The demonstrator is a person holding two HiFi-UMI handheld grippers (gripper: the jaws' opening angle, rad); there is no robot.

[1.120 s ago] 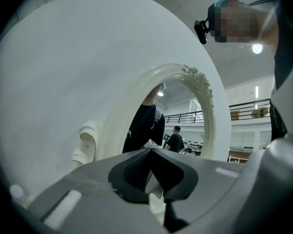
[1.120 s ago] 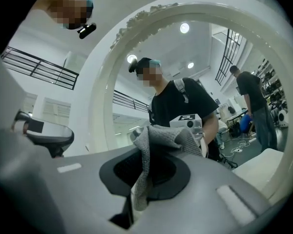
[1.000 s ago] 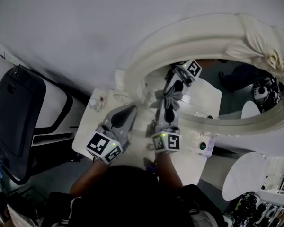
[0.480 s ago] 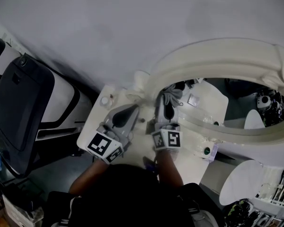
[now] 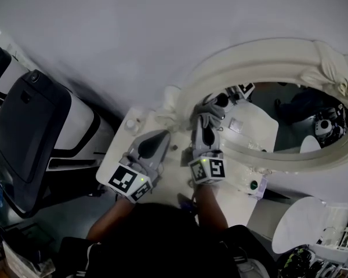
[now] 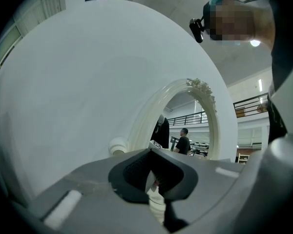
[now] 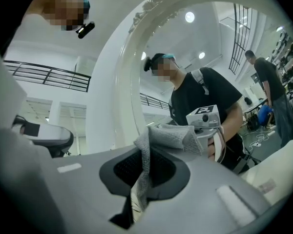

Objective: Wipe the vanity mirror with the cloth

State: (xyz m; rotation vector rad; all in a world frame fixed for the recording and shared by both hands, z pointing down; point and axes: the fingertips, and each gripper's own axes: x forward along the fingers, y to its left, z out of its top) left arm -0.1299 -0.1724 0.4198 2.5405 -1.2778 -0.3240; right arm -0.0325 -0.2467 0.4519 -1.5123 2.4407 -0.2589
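Observation:
The oval vanity mirror (image 5: 290,117) in its ornate cream frame (image 5: 249,57) stands on the white table (image 5: 238,198), against the wall. My right gripper (image 5: 204,126) is shut on a grey cloth (image 5: 211,113) and holds it at the glass's lower left edge. In the right gripper view the cloth (image 7: 168,135) bunches above the gripper (image 7: 145,172), in front of the frame (image 7: 122,82). My left gripper (image 5: 160,136) rests shut and empty on the table, left of the mirror. The left gripper view shows that gripper (image 6: 154,179) pointing at the frame (image 6: 146,116).
A black and white chair (image 5: 29,126) stands left of the table. A small bottle (image 5: 130,123) sits near the table's back left corner, and a green-capped item (image 5: 253,185) sits below the mirror at the right. A white round panel (image 5: 298,225) is at the lower right.
The right gripper and cloth have slid left across the lower glass toward the frame's left end. The left gripper has stayed put. The head camera has shifted.

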